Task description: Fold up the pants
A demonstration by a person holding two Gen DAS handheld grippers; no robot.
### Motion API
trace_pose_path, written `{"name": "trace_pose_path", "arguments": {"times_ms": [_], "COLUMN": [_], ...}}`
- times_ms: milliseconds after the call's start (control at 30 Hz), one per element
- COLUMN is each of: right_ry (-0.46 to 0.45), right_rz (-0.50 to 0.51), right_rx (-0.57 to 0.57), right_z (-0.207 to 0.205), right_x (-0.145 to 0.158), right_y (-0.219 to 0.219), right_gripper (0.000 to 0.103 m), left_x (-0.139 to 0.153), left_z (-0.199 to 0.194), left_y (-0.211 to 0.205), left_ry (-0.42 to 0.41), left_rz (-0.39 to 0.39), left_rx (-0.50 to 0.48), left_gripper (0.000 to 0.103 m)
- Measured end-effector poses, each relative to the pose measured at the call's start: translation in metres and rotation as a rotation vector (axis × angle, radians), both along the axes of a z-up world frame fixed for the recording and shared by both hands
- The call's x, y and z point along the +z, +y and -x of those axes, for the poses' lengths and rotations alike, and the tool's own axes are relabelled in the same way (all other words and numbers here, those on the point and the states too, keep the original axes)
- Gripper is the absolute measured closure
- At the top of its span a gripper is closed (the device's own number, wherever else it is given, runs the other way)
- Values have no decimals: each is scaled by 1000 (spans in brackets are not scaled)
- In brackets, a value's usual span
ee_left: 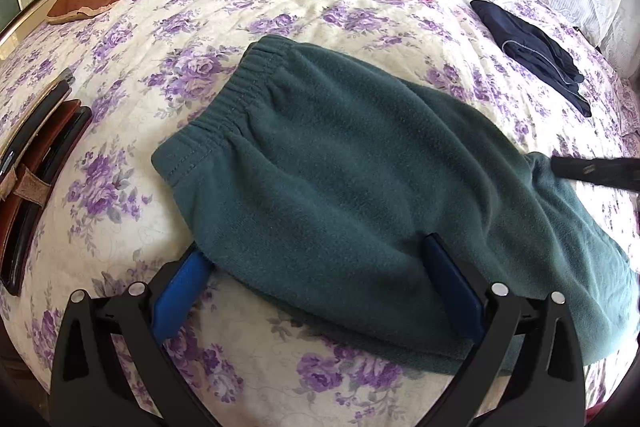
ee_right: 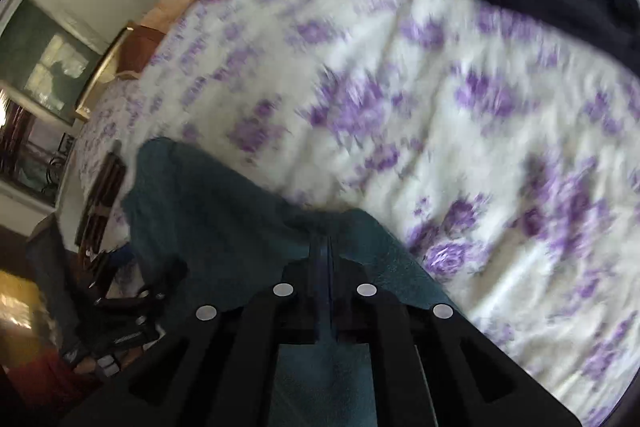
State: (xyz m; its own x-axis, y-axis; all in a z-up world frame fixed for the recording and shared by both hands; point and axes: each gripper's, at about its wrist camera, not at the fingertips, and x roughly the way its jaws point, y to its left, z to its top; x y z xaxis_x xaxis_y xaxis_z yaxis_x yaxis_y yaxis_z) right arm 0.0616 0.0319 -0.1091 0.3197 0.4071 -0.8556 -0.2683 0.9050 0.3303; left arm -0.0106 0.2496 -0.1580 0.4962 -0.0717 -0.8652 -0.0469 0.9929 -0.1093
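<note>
Left fingers (ee_left: 440, 255) spread over pants (ee_left: 340, 167); right fingers (ee_right: 320, 247) pinch them.

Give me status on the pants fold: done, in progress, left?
Done: the green pants lie on the floral bedspread already doubled into a short wide shape, waistband at the left.
In hand: the right gripper is pinched shut on a fold of the green fabric; the left gripper stands open astride the near edge.
Left: carrying that pinched end across and flattening the stack.
</note>
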Motion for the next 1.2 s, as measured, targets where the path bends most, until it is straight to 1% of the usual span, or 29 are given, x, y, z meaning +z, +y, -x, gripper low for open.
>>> {"name": "trace_pose_path", "arguments": {"times_ms": [33, 67, 100, 133, 167, 200, 233, 267, 333, 400, 433, 500, 533, 600, 700, 733, 767, 800, 833, 900, 933, 1000, 1033, 1100, 1200], "right_ry": [-7, 5, 33, 85, 32, 11, 20, 16, -19, -47, -53, -37, -24, -8, -1, -7, -12, -13, -10, -10, -20, -36, -38, -61, -101], "right_rz": [32, 50, 70, 101, 104, 132, 139, 117, 26, 8, 13, -5, -33, -83, -156, -201, -241, -292, -341, -449, -519, -621, -646, -641, -596], "right_rx": [-2, -10, -15, -7, 4, 24, 31, 23, -11, -69, -126, -241, -340, -496, -786, -902, -1001, -1123, -1213, -1377, -1445, -1489, -1491, -1478, -1460], "right_z": [4, 5, 3, 1, 4, 6, 8, 10, 20, 36, 49, 76, 98, 135, 216, 250, 277, 307, 329, 365, 379, 386, 383, 373, 355], "right_x": [2, -3, -12, -29, -30, -28, -25, -18, 3, 14, 18, 18, 17, 12, 11, 11, 9, 6, 0, -17, -29, -49, -57, -63, -65], "right_y": [0, 0, -1, -1, 1, 3, 2, -1, -19, -46, -70, -113, -147, -187, -252, -277, -296, -313, -327, -343, -349, -350, -350, -350, -356], "right_gripper": [63, 39, 36, 36, 36, 36, 37, 37, 36, 32, 31, 31, 31, 31, 31, 31, 31, 31, 32, 36, 40, 43, 46, 47, 49], "left_x": [0, 0, 0, 0, 0, 0, 0, 0, 0, 0, 0, 0, 0, 0, 0, 0, 0, 0, 0, 0, -1, -1, -1, -1, -1], "left_z": [0, 0, 0, 0, 0, -1, -1, -1, 0, 2, 3, 3, 4, 4, 4, 5, 5, 5, 5, 4, 4, 4, 3, 3, 3], "left_y": [0, 0, -1, -1, -1, -1, -1, -1, -1, 0, 0, 0, 0, 0, -1, -1, -1, -1, -1, -2, -3, -4, -4, -4, -4], "left_ry": [-1, -2, -5, -6, -6, -5, -4, -3, -13, -26, -29, -35, -37, -40, -42, -44, -46, -48, -49, -51, -52, -51, -50, -49, -48], "left_rz": [-1, -1, 0, -1, -3, -3, -2, -2, 1, 5, 7, 9, 8, 8, 6, 5, 4, 2, 1, -4, -6, -11, -13, -16, -18], "left_rx": [1, 2, 4, 5, 5, 5, 3, 2, -1, -3, -3, -2, -1, 0, 2, 5, 7, 9, 11, 16, 17, 18, 18, 16, 13], "left_gripper": [4, 4, 4, 4, 4, 4, 4, 4, 4, 4, 4, 4, 4, 4, 4, 4, 4, 4, 4, 4, 4, 4, 4, 4, 4]}}
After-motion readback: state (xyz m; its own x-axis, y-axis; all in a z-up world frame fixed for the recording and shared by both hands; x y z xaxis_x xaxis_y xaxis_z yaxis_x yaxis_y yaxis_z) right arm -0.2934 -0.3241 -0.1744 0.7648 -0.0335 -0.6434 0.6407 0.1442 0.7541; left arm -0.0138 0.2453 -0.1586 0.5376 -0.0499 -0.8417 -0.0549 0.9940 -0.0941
